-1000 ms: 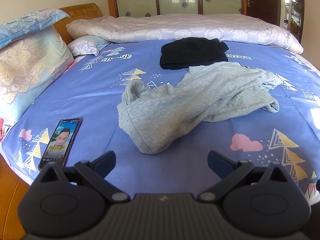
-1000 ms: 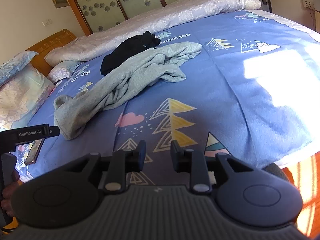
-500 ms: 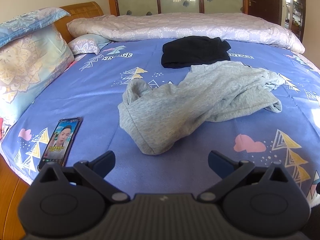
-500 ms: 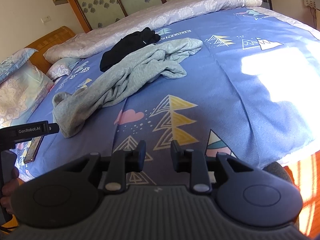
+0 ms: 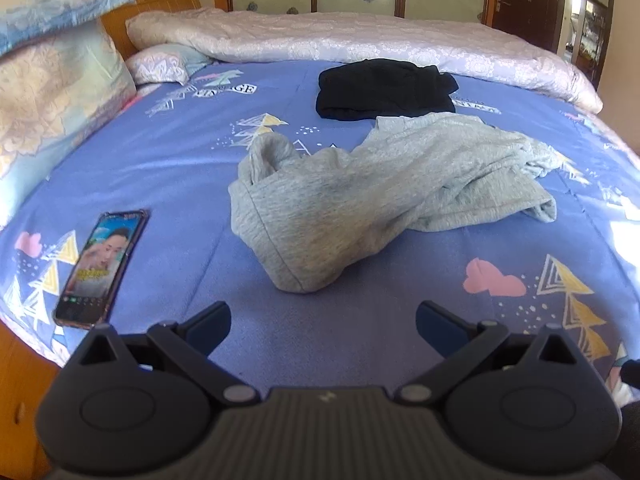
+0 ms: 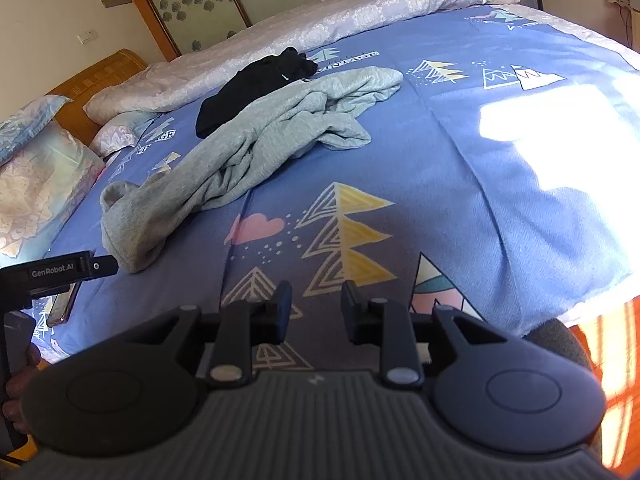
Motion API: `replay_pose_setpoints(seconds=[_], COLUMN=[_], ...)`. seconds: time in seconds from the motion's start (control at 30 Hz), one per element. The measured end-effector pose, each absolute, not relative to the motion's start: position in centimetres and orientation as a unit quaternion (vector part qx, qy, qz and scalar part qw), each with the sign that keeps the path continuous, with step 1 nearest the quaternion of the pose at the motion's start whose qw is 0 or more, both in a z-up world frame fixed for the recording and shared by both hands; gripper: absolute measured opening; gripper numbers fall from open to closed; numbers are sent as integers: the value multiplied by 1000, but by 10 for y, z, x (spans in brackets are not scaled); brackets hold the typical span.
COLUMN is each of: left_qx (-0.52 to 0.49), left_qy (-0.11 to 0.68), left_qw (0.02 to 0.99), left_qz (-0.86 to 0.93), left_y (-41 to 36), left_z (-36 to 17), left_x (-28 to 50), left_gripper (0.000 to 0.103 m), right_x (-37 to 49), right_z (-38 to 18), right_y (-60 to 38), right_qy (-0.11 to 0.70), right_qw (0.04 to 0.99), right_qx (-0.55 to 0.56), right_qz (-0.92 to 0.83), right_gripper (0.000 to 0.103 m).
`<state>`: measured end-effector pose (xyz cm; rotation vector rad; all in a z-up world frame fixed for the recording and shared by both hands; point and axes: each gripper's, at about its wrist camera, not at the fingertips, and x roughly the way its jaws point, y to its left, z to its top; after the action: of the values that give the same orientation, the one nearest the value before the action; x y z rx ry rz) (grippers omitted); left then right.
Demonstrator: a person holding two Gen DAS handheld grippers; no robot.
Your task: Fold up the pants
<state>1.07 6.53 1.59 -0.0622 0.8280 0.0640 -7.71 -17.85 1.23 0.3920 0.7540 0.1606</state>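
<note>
Unfolded, the grey sweatpants (image 5: 360, 200) lay crumpled on the bed (image 5: 180, 168); left tool (image 5: 323, 320) gaped wide, right tool (image 6: 316, 308) narrow, both apparently empty.

We see a daylit room through strong fisheye bending, dark at the frame corners. Ahead and right of the right hand-held gripper (image 6: 314, 306), a sun patch burns out the blue bed sheet (image 6: 460, 168). The left view looks slightly soft, with gentle shadows under the grey pants (image 5: 360, 196).
</note>
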Motion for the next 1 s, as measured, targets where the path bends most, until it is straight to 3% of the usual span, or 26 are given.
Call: replay_pose_setpoints(seconds=[0.33,0.43,0.53,0.57,0.63,0.7,0.73,0.77,0.87,1.0], left_qx=[-185,-211,-219,-220,-227,-238,-242,-249,-261,-275], left_qy=[426,427,436,439,445,452,457,463,453,428], left_qw=[886,879,873,871,866,860,856,851,852,859], left_qz=[1,-7,-3,-1,-2,-7,-5,-7,-18,-53], left_y=[138,147,150,150,150,151,151,151,151,152], left_z=[8,2,-7,-9,-15,-21,-24,-26,-20,-3], left_x=[60,77,93,97,104,111,115,118,114,97], left_gripper=[89,89,89,86,67,29,21,11,11,11], right_x=[6,44,84,96,117,134,140,144,129,77], right_z=[10,-6,-18,-23,-33,-42,-45,-45,-18,54], right_y=[-219,-228,-227,-226,-227,-227,-226,-228,-244,-279], right_qy=[355,360,367,369,369,368,370,370,319,225], right_qw=[872,839,825,819,798,778,769,763,783,859], right_qx=[322,394,416,428,465,498,510,519,525,450], right_qz=[105,106,102,104,105,105,106,104,98,92], right_gripper=[31,47,48,48,48,48,35,6,5,5])
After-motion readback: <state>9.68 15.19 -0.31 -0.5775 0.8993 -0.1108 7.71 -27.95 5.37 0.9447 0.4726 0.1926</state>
